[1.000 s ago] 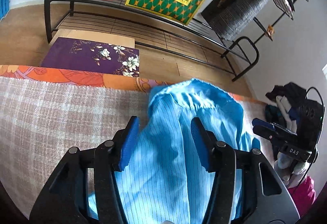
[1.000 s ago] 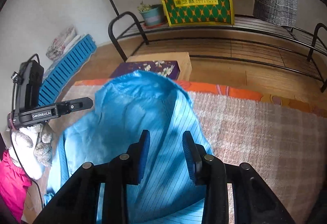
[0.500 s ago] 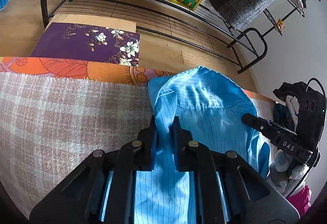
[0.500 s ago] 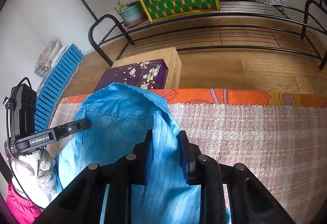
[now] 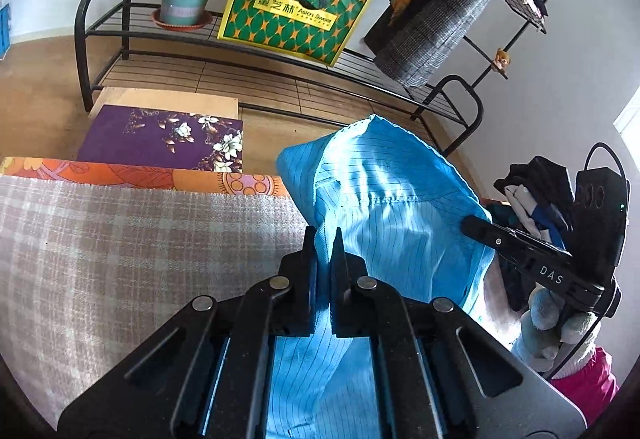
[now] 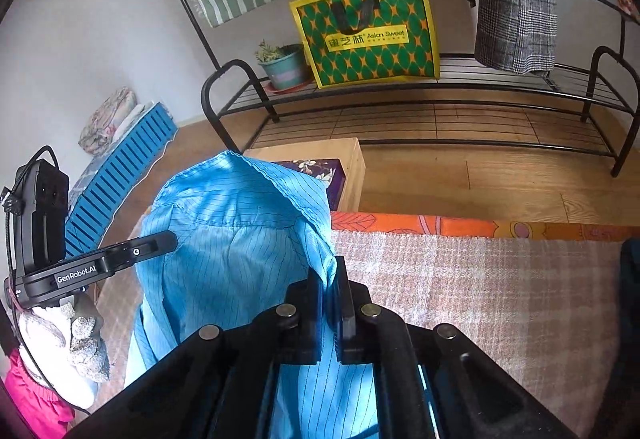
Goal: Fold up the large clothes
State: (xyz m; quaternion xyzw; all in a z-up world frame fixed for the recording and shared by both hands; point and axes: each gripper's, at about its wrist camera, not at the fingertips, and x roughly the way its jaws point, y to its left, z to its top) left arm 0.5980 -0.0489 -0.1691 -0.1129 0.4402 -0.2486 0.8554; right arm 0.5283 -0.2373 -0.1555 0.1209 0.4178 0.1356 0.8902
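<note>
Pinching blue garment (image 5: pixel 392 223) now, 2 grippers, left gripper (image 5: pixel 323 239), right gripper (image 6: pixel 328 271), open earlier

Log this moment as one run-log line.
step: lift for fold | left gripper: shut on blue garment | right gripper: shut on blue garment | garment: raised over plaid blanket

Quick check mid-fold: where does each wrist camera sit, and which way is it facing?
Left wrist: on the left gripper, facing along its fingers, shut on the blue garment; right gripper at right.
Right wrist: on the right gripper, also clamping the garment; left gripper at left.
Shared: garment, plaid blanket, green bag.
</note>
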